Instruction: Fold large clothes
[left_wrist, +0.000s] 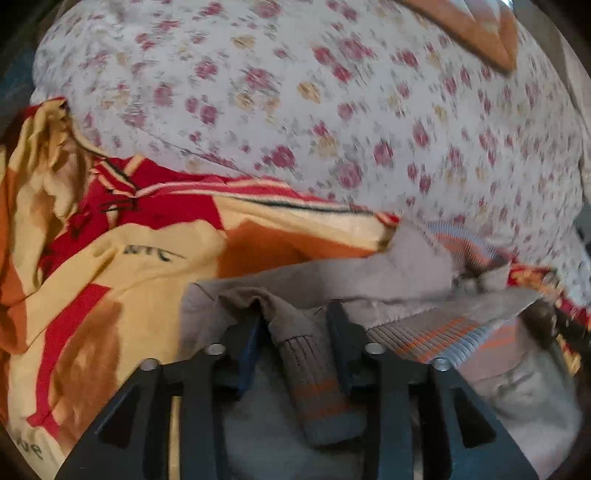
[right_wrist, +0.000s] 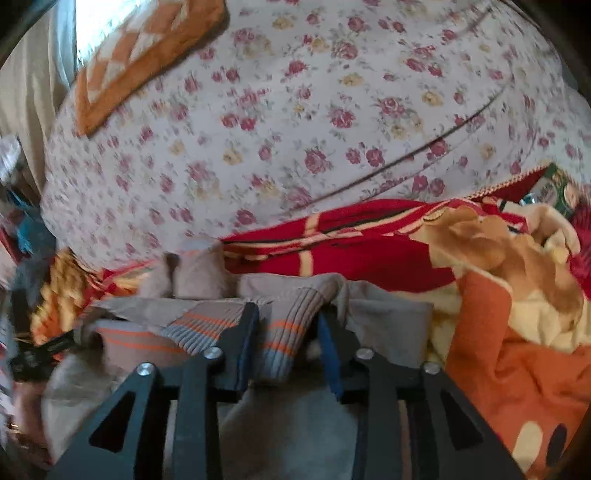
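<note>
A grey-beige sweater (left_wrist: 369, 277) with ribbed hems striped orange and blue lies bunched on the bed in front of both grippers. In the left wrist view one ribbed cuff (left_wrist: 314, 376) runs between the fingers of my left gripper (left_wrist: 295, 325); the jaws stand apart and the pads do not press on it. In the right wrist view the sweater (right_wrist: 388, 314) shows again, and the other cuff (right_wrist: 284, 343) lies between the fingers of my right gripper (right_wrist: 290, 321), whose jaws are also open and loose around it.
A white bedsheet with red and yellow flowers (left_wrist: 332, 110) (right_wrist: 295, 110) covers the bed beyond. A crumpled red, yellow and orange blanket (left_wrist: 110, 258) (right_wrist: 517, 350) lies beside the sweater. An orange patterned cushion (left_wrist: 480, 33) (right_wrist: 129, 62) sits at the far end.
</note>
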